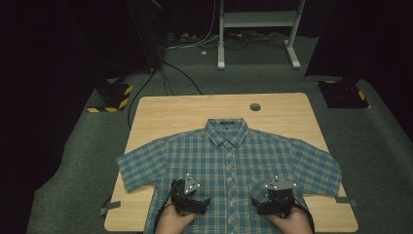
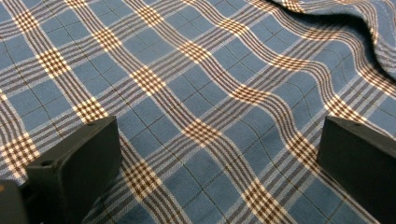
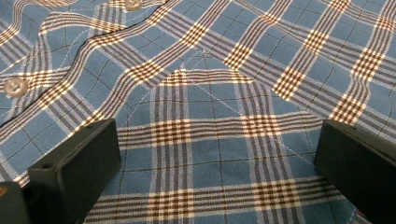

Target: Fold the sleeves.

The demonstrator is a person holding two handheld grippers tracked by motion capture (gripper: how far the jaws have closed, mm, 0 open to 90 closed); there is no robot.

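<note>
Shirt (image 1: 229,161), short-sleeved, in blue plaid, lying face up and spread flat on the wooden table (image 1: 160,112), collar away from the person, both sleeves out to the sides, placket buttoned. Left gripper (image 1: 192,200) and right gripper (image 1: 272,202) hover over the lower front panels on either side of the placket, each with its jaws spread wide and nothing between them. In the left gripper view, plain plaid cloth (image 2: 201,116) lies below the jaws with a raised fold at upper right; in the right gripper view, a chest pocket (image 3: 219,140) and two buttons (image 3: 15,87) appear. Judged stage: the approach before a first fold. Next move calls for lowering onto the cloth, probably at hem or side edges, and pinching a single layer cleanly.
</note>
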